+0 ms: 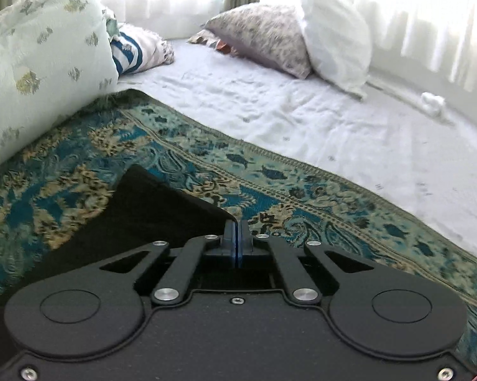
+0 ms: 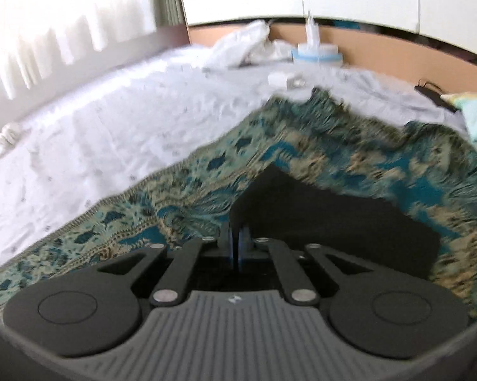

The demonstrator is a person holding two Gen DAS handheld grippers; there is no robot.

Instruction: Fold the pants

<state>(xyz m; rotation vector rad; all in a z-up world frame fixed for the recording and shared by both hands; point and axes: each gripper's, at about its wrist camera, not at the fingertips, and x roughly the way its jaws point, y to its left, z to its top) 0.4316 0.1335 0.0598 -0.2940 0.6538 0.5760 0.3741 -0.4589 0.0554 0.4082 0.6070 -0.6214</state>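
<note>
The black pants (image 1: 137, 209) lie on a teal and gold patterned blanket (image 1: 302, 197) on the bed. My left gripper (image 1: 237, 222) is shut on a corner of the pants, with the fabric spreading left from its blue pads. In the right wrist view the pants (image 2: 333, 225) spread to the right, and my right gripper (image 2: 236, 227) is shut on their near left edge. The same blanket (image 2: 381, 146) lies under them. This view is blurred.
A white sheet (image 1: 302, 111) covers the bed beyond the blanket. A large floral pillow (image 1: 41, 63) is at the left, more pillows (image 1: 330, 31) at the back. In the right view, crumpled white cloth (image 2: 245, 47), a white and blue container (image 2: 316, 52) and a small white box (image 2: 284, 80) lie at the far edge.
</note>
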